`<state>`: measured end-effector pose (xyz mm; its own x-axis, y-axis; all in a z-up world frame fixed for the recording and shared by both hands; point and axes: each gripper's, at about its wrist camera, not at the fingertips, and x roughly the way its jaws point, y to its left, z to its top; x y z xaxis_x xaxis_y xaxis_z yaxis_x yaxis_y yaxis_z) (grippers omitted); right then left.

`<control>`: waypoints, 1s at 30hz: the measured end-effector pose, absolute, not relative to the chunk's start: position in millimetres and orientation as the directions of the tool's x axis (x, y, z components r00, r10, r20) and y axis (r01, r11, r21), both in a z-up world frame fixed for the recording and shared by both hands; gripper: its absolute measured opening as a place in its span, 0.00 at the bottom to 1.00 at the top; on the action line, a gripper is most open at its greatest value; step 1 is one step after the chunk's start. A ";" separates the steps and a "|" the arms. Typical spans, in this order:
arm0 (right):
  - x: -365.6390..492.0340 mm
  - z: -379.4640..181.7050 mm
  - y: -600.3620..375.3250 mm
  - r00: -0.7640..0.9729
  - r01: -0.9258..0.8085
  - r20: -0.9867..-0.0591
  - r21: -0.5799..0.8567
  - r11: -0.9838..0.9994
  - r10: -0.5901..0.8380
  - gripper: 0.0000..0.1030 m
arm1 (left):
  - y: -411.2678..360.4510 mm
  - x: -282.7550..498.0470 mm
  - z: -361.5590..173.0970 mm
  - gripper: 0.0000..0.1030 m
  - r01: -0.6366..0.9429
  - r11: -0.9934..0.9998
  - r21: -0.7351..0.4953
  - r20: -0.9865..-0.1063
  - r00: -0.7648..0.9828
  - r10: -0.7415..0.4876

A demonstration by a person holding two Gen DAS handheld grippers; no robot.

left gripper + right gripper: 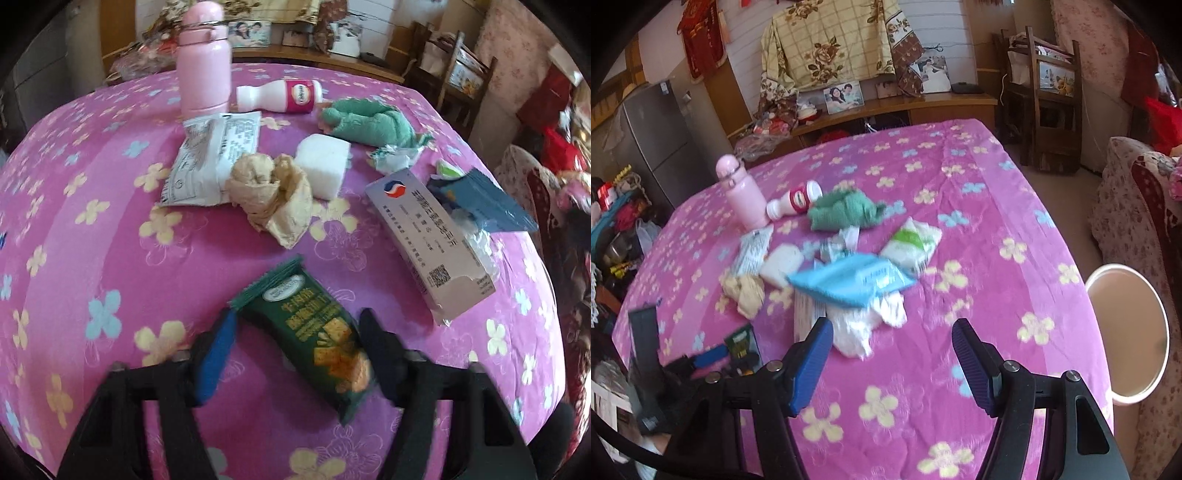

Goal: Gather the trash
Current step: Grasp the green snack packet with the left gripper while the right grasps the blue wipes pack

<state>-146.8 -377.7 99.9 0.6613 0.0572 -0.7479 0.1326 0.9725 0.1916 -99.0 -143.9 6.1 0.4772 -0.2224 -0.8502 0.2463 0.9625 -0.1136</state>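
Here the left wrist view looks straight down on a green cracker packet [314,332] lying on the worktop [92,240], a surface under a pink flowered cloth, near its near edge. The left gripper [299,354] straddles the packet: the jaws stand partly open, one on each side of it, and whether the pads press on the wrapper I cannot tell through the blur. Only this view shows the print on the white carton [428,243] at the right and the crumpled beige paper [273,199] in the middle. Behind them stand a pink flask [203,62], a white bottle lying on its side [280,96] and a green cloth [365,123].

The right wrist view takes in the far edge and the right edge of the worktop, with a pale round bin [1126,336] just off the right edge; the left view shows none of that. The right gripper [892,358] hangs over bare cloth, jaws wide apart and empty. A blue packet [849,280] and white crumpled tissue [864,325] lie ahead of it. The right half of the worktop is open cloth up to the far corner.
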 end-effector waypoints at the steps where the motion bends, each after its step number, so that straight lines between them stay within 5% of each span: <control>1: -138.1 102.7 -378.2 0.661 0.133 -0.747 0.204 0.970 0.066 0.68 | -143.6 -98.5 6.6 0.46 0.251 0.962 -0.107 -0.851 0.477 -0.219; 4: -106.5 105.0 -374.9 0.648 0.134 -0.757 0.222 0.966 0.084 0.71 | -138.2 -94.3 8.3 0.37 0.266 0.954 -0.140 -0.855 0.453 -0.252; 13: -16.1 57.6 -337.0 0.491 0.097 -0.864 0.180 0.979 0.110 0.71 | -135.6 -96.3 9.1 0.35 0.295 0.947 -0.131 -0.860 0.441 -0.256; 23: -78.2 38.4 -353.7 0.422 0.015 -0.907 -0.008 1.000 -0.013 0.71 | -143.3 -96.3 10.6 0.43 0.313 0.940 -0.138 -0.872 0.412 -0.265; 30: -94.5 49.9 -382.4 0.481 0.046 -0.876 0.068 0.997 0.038 0.73 | -152.7 -96.1 9.8 0.47 0.326 0.938 -0.114 -0.865 0.432 -0.255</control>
